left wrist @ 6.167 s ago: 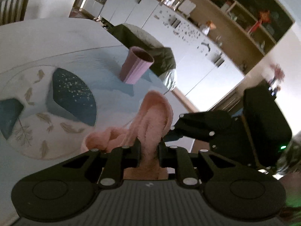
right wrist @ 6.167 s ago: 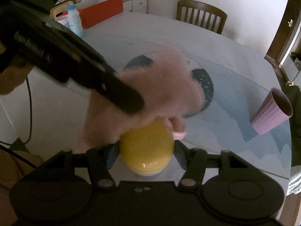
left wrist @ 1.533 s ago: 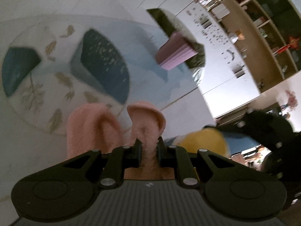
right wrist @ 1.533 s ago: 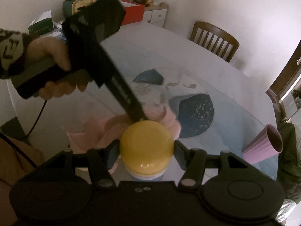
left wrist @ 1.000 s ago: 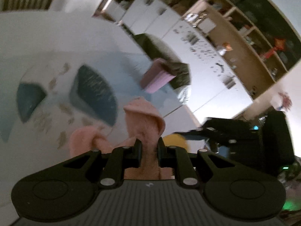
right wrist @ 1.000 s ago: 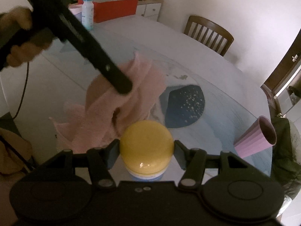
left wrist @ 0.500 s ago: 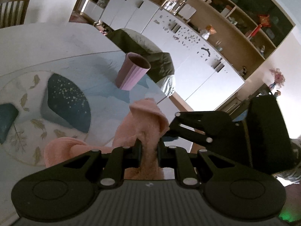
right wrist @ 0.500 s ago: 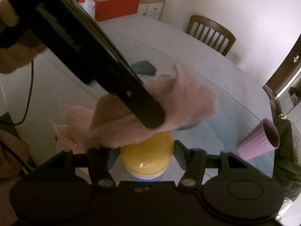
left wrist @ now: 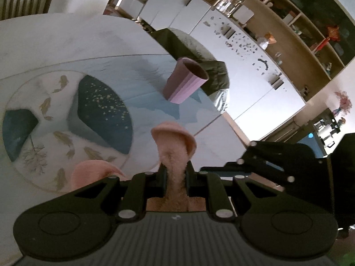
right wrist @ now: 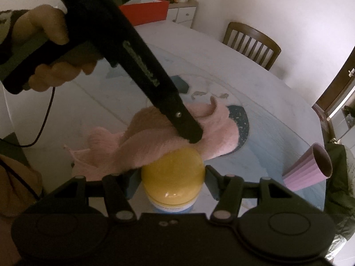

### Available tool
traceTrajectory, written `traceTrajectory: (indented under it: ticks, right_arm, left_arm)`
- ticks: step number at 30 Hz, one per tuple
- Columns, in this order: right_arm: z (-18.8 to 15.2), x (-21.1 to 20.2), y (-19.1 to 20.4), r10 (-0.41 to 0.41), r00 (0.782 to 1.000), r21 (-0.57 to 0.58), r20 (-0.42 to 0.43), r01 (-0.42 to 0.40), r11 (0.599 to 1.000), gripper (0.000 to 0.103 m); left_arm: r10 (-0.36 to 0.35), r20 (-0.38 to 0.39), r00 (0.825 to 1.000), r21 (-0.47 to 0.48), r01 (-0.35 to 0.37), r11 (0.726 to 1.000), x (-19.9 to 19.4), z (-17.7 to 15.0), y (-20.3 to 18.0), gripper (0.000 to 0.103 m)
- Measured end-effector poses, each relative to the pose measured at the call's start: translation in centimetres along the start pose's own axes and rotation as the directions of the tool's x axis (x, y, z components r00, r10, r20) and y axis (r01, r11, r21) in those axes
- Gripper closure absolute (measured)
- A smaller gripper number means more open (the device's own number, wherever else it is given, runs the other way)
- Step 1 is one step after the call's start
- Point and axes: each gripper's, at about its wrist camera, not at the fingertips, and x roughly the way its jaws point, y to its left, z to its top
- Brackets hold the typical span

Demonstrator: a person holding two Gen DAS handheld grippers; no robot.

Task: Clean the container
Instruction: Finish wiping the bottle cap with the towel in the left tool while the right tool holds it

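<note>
The container (right wrist: 173, 175) has a round yellow top and a pale blue band below it. My right gripper (right wrist: 173, 180) is shut on it and holds it above the table. A pink fleecy cloth (left wrist: 175, 146) is pinched in my left gripper (left wrist: 176, 173), which is shut on it. In the right wrist view the left gripper (right wrist: 193, 136) comes down from the upper left in a person's hand (right wrist: 53, 51). There the cloth (right wrist: 155, 141) drapes over the container's far upper side. The container is hidden in the left wrist view.
A pink ribbed cup (left wrist: 185, 81) (right wrist: 308, 168) stands near the table's right edge. A round placemat with fish and dark blue patches (left wrist: 66, 119) covers the table's middle. A wooden chair (right wrist: 250, 44) stands at the far side. A red box (right wrist: 144, 11) sits far left.
The left gripper has swung the cloth back and forth over the container's top. Half a second ago it covered more of the top; now it lies further back. The right gripper has held still.
</note>
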Motion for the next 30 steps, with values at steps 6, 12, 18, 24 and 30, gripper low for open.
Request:
traceTrajectory:
  ticks: [6,12,18,24,30]
  right_arm:
    - [0.3,-0.1,0.1,-0.005,1.000,0.012,0.023,0.004,1.000,0.043]
    - [0.4,0.3,-0.5,-0.016,1.000,0.022,0.024,0.016,1.000,0.043]
    - [-0.1,0.7,-0.7,-0.029,0.999,0.037,0.016,0.029,0.999,0.043]
    - [-0.4,0.8,-0.8,-0.037,0.999,0.043,0.012,0.037,0.998,0.043]
    - [-0.3,1.1,-0.7,-0.034,0.999,0.043,0.014,0.034,0.999,0.043]
  left_arm:
    - [0.059,-0.055,0.997,-0.001,-0.059,0.998,1.9,-0.3,1.3,0.088]
    - [0.091,-0.091,0.992,-0.056,-0.096,0.994,2.3,-1.7,3.4,0.088]
    - [0.045,0.007,0.999,-0.062,-0.044,0.997,-1.8,-1.6,2.0,0.088]
    - [-0.050,0.075,0.996,0.003,0.050,0.999,-4.5,-1.0,-1.6,0.088]
    - [-0.067,0.033,0.997,0.104,0.063,0.993,-3.1,-0.7,-4.1,0.088]
